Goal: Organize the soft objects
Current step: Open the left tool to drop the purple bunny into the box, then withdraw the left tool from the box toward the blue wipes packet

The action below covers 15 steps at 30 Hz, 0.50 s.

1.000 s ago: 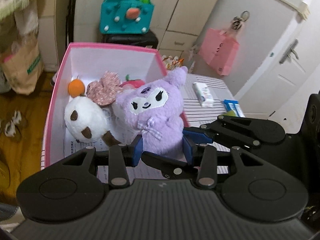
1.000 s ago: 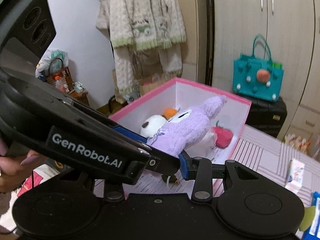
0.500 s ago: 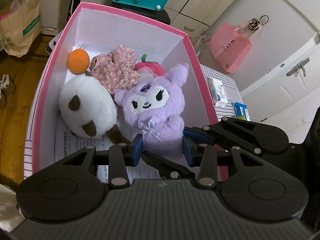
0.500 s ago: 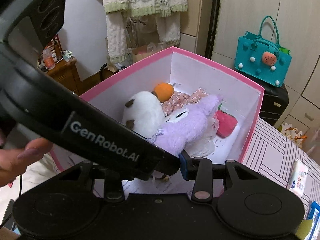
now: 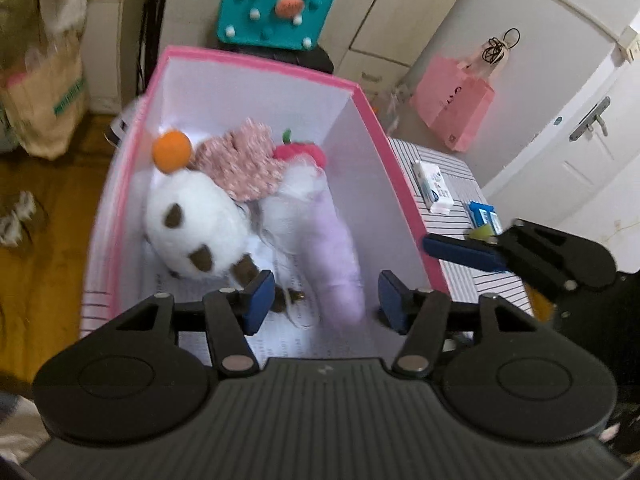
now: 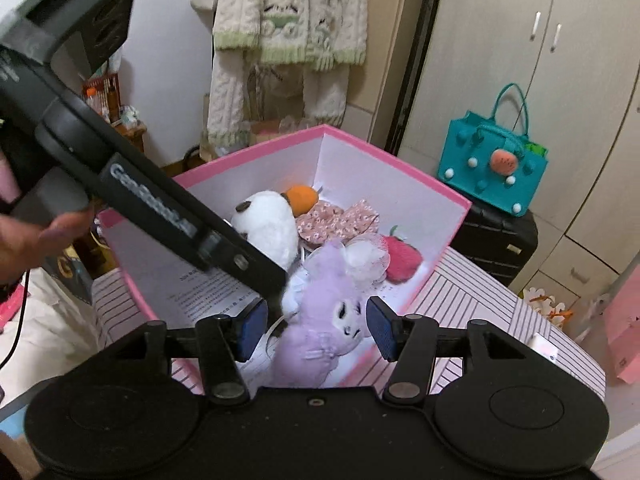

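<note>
The purple plush [image 5: 334,252] lies loose inside the pink box [image 5: 396,168], next to a white plush with an orange ball [image 5: 192,220], a floral fabric piece [image 5: 244,164] and a red strawberry plush [image 5: 300,150]. My left gripper [image 5: 322,300] is open above the box's near end, with the purple plush lying free between the fingers. My right gripper [image 6: 314,330] is open too, with the purple plush [image 6: 324,320] showing between its fingers and the pink box [image 6: 400,160] beyond. The left gripper's body crosses the right wrist view on the left.
The box stands on a striped table [image 5: 460,184] with a white packet [image 5: 434,188] and a blue packet [image 5: 484,216]. A teal bag [image 5: 276,8] sits on a black case behind, a pink bag [image 5: 456,108] hangs at right. Clothes [image 6: 288,20] hang on the wall.
My left gripper has opened and let go of the purple plush, which has dropped into the box and tipped over. The right gripper has opened as well.
</note>
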### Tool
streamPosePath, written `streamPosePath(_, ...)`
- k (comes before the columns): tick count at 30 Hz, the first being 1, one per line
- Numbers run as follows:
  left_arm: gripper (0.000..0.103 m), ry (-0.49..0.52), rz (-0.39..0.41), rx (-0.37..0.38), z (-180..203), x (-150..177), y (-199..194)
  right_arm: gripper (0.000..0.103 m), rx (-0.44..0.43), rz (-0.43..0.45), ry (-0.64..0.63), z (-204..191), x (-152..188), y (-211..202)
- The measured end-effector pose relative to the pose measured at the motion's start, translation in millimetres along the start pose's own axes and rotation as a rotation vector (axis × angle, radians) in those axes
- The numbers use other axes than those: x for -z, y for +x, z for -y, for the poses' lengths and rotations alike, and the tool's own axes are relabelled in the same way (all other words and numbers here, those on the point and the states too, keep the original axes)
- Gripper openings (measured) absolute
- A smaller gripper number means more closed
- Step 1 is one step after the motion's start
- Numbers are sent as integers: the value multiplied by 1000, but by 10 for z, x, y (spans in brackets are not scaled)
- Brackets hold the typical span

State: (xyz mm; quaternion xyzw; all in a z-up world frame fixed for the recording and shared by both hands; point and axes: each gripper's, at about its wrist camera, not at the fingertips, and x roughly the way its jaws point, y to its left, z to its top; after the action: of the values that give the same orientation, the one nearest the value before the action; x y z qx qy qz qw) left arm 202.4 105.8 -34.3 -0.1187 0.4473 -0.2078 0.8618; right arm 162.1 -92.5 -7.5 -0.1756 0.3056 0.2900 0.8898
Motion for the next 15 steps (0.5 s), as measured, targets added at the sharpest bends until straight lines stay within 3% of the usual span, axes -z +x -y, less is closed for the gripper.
streamPosePath(15, 62, 174, 66, -60, 434, 196, -778, 60, -106, 83, 87, 152, 80, -619)
